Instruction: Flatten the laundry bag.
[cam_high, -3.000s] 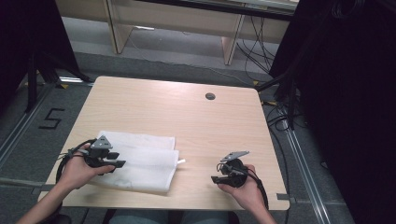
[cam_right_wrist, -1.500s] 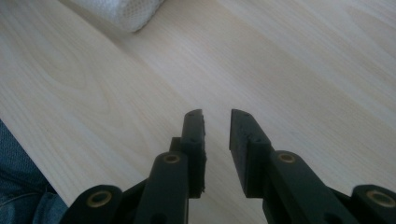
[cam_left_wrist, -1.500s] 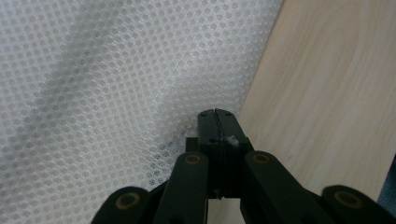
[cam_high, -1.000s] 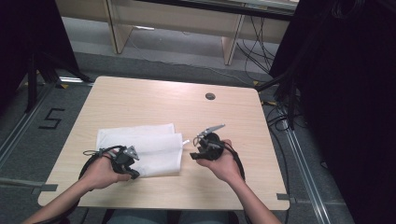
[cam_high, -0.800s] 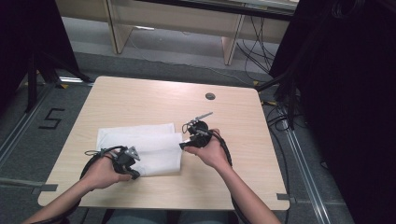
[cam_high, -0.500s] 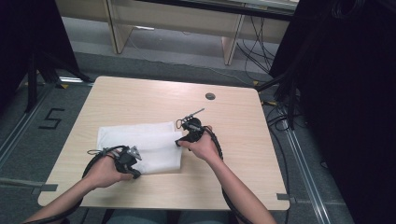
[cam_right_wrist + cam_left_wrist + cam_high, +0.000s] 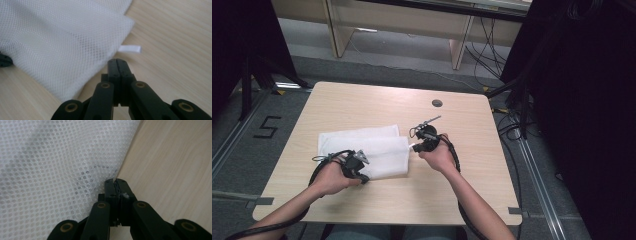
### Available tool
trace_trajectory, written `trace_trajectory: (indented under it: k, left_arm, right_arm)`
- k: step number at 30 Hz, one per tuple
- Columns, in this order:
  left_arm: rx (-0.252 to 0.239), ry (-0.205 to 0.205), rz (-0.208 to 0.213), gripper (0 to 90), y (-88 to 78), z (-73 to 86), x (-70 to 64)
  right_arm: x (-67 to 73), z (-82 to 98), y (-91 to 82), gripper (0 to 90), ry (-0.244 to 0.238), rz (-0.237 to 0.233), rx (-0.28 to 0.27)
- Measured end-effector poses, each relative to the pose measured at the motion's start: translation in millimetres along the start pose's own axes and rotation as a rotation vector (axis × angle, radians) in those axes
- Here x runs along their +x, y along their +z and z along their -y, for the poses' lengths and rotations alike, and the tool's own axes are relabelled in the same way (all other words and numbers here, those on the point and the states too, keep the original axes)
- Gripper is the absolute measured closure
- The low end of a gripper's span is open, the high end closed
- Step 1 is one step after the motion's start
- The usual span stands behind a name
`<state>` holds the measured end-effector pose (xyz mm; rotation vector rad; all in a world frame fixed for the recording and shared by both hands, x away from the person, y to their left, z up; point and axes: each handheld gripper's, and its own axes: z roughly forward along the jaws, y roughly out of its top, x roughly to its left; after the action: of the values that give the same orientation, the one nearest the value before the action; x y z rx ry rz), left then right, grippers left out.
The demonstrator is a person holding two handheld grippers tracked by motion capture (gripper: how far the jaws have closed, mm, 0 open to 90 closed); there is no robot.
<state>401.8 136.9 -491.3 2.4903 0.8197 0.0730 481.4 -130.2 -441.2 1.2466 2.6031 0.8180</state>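
Observation:
A white mesh bag (image 7: 367,147) lies folded on the wooden table (image 7: 462,185), left of centre. My left gripper (image 7: 363,176) rests at the bag's near edge; in the left gripper view its jaws (image 7: 116,181) are pressed together on the mesh (image 7: 50,157) hem, with a white scrap pinched between them. My right gripper (image 7: 416,146) sits at the bag's right edge. Its jaws (image 7: 117,61) have just been closing and now meet with nothing between them, just short of the mesh (image 7: 62,37) and a small white tag (image 7: 130,48).
A dark round grommet (image 7: 437,103) sits in the tabletop at the back right. Bare wood spreads to the right of and in front of the bag. Cables (image 7: 512,130) hang off the table's right side, and a "5" mark (image 7: 264,128) is on the floor at left.
My right gripper has slid left and away from the person to the bag's right edge. The left gripper has kept still. Three seconds ago the bag lay spread wider; it is now folded narrower.

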Motion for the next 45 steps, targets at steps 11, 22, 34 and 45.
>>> trace_trajectory:
  k: [11,22,34,45]
  left_arm:
    - [-0.056,-0.004,-0.038,85.2,-27.4,5.2,4.9]
    - [-0.021,-0.056,-0.044,85.2,-8.0,9.3,17.2]
    - [-0.047,-0.059,-0.010,85.2,10.0,-18.0,13.1]
    - [-0.056,0.002,-0.006,85.8,13.0,-33.7,-2.9]
  right_arm:
    - [-3.1,-16.7,23.9,39.7,0.106,-0.017,-0.040]
    - [6.6,-21.4,56.9,70.1,0.093,-0.062,0.050]
    - [0.6,-1.1,3.0,85.1,-0.007,0.026,-0.011]
    - [-26.9,35.5,-20.6,61.4,0.034,0.063,0.075]
